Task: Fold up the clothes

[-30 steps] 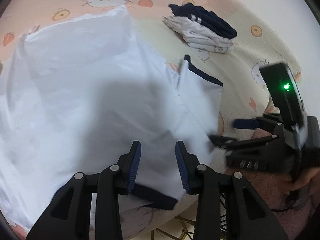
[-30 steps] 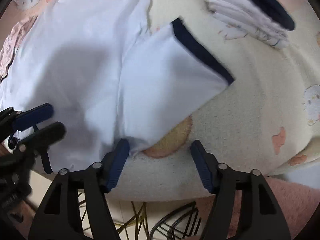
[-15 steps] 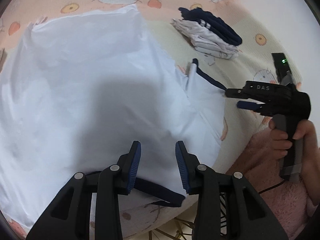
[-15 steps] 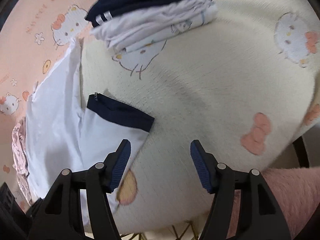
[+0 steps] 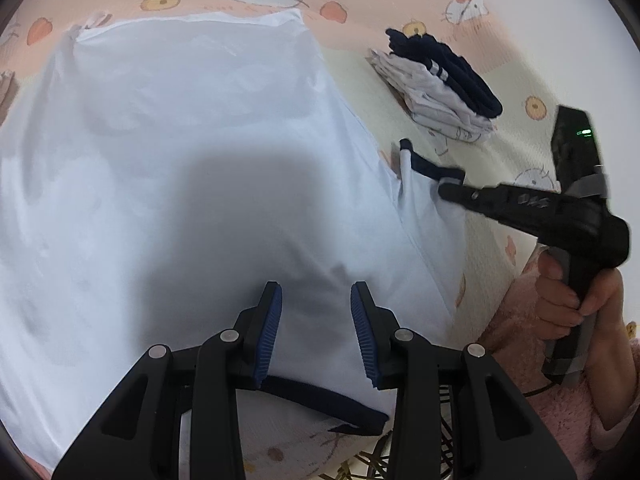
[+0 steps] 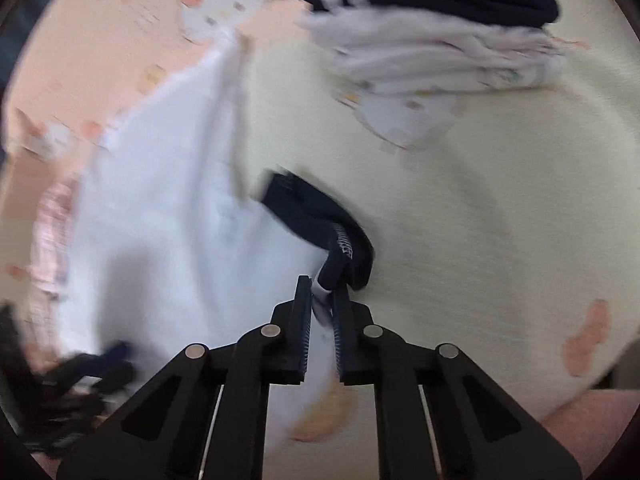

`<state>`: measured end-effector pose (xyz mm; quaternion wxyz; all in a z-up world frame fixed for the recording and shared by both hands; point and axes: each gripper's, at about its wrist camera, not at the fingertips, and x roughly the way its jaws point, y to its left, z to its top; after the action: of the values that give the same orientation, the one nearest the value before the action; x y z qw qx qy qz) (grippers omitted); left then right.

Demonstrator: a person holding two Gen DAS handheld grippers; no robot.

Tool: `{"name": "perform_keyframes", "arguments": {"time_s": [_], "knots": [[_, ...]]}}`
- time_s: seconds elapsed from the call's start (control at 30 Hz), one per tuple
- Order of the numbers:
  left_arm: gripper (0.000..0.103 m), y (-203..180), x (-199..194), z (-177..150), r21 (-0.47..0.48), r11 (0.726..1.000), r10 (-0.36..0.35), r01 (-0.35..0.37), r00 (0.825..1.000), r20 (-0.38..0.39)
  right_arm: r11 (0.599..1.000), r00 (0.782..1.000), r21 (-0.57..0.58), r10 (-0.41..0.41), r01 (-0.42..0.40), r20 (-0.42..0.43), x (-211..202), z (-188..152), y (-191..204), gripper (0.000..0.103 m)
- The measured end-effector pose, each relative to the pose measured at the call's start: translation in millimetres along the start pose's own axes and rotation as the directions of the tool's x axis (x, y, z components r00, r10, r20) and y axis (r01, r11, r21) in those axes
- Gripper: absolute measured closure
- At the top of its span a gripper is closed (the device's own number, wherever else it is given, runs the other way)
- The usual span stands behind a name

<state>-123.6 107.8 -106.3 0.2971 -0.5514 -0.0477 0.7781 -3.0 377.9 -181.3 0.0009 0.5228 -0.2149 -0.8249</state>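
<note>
Left wrist view, item list.

1. White shirt (image 5: 192, 168): spread flat across a cartoon-cat blanket (image 5: 400, 12) in pink and cream; fills most of the frame. A dark shadow falls over its middle.
2. Navy hem band (image 5: 320, 398): runs along the shirt's near edge, at the blanket's near edge.
3. Left tool (image 5: 316, 332): blue-padded fingers spread apart, nothing between them, poised over the near part of the shirt. Whether the pads touch the cloth cannot be told.
4. Sleeve (image 5: 428, 208): white with a navy cuff (image 5: 424, 162), lying out on the cream part of the blanket to the shirt's right.
5. Right tool (image 5: 450, 188): tips at the cuff end of the sleeve; handle gripped by a hand (image 5: 580, 300) in a fuzzy pink sleeve.
6. Folded stack (image 5: 436, 88): white garments with a navy one on top, resting on the blanket beyond the sleeve, apart from the shirt.

Right wrist view, blurred by motion.

1. Right tool (image 6: 322, 308): clenched on the sleeve cuff (image 6: 320, 216); navy band and a little white cloth bunched between the pads.
2. Shirt body (image 6: 160, 220): stretches away to the left.
3. Folded stack (image 6: 436, 36): top of frame, on the cream blanket.
</note>
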Motion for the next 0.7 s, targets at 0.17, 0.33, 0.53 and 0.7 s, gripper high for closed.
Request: {"name": "perform_keyframes", "arguments": {"time_s": [0.17, 0.33, 0.53, 0.7], "knots": [[0.065, 6, 0, 6, -0.012, 1.000, -0.005, 0.005, 1.000, 0.000, 0.990, 0.993, -0.093, 0.111, -0.109, 0.026, -22, -7, 33, 0.095], [0.065, 4, -1, 14, -0.008, 1.000, -0.014, 0.014, 1.000, 0.018, 0.953, 0.969, -0.190, 0.216, -0.235, -0.117, 49, 4, 86, 0.092], [0.065, 7, 1, 20, -0.074, 0.989, -0.123, 0.125, 0.992, 0.030, 0.954, 0.956, -0.067, 0.292, -0.292, 0.003, 24, 14, 64, 0.066], [0.065, -6, 20, 35, -0.072, 0.991, -0.114, 0.114, 0.994, 0.000, 0.956, 0.952, 0.003, 0.292, -0.294, 0.094, -1, 18, 38, 0.057]]}}
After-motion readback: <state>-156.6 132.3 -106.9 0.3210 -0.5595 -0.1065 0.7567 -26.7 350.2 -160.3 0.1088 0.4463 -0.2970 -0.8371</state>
